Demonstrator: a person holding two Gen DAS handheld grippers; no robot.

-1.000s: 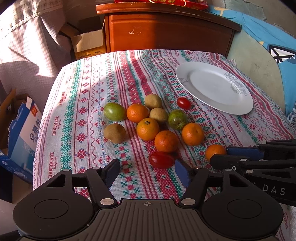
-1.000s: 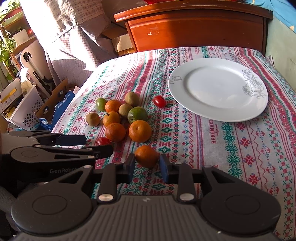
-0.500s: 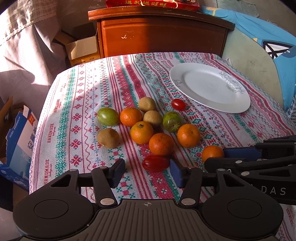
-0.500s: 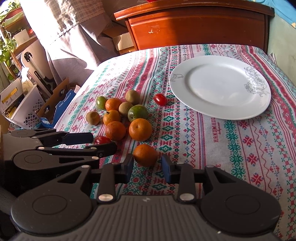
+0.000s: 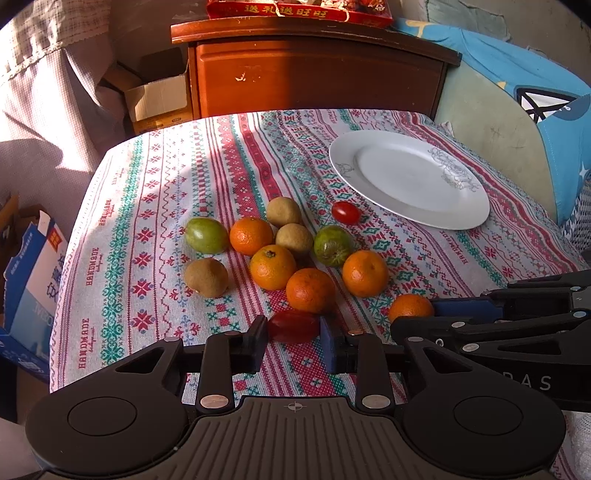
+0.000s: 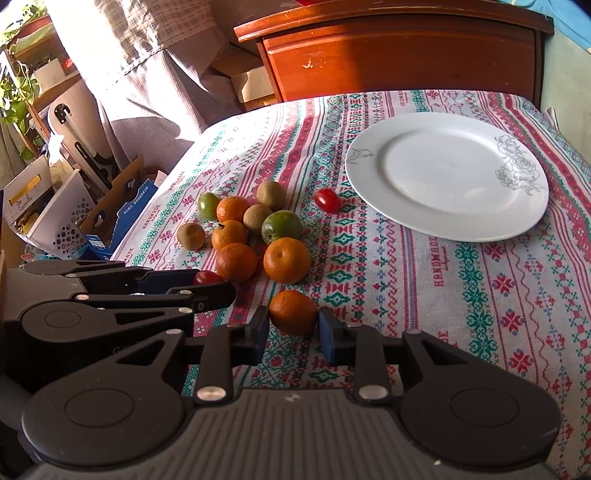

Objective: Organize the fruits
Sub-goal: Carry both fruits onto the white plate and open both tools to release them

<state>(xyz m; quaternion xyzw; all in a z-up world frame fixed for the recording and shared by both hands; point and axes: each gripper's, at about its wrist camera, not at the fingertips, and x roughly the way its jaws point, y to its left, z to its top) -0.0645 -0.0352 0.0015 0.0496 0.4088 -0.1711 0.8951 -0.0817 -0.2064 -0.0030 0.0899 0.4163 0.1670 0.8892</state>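
While both tools point down at the patterned tablecloth (image 5: 155, 206), each has a fruit between its pads. The left gripper (image 5: 294, 343) is clamped on an oblong red tomato (image 5: 293, 326), which lies on the cloth at the near edge of the fruit group; both pads press its ends. The right gripper (image 6: 293, 334) has a small orange (image 6: 293, 312) between its pads, touching them on either side, and its jaws are closing on it. This orange sits on the cloth apart from the main group, nearer the viewer.

Just beyond the tomato lies the cluster: four further oranges (image 5: 310, 290), three brown kiwis (image 5: 206, 277), and two green fruits (image 5: 206, 235) (image 5: 332, 245), most touching or just beside one another. One kiwi lies slightly apart on the left side of the cluster. A second, rounder red tomato (image 5: 345, 213) lies alone between the cluster and the plate.

The white plate (image 6: 447, 173), bearing a grey line-drawn flower at its rim, stands on the far right part of the cloth with nothing on it, well apart from both grippers.

Beyond the table stands a reddish wooden cabinet (image 5: 314, 74) with a red box (image 5: 295, 11) on top. A cardboard box (image 5: 155, 99) sits on the floor to its left, beside a checked curtain (image 6: 147, 55). Blue cartons (image 5: 33, 266) stand at the table's left side.
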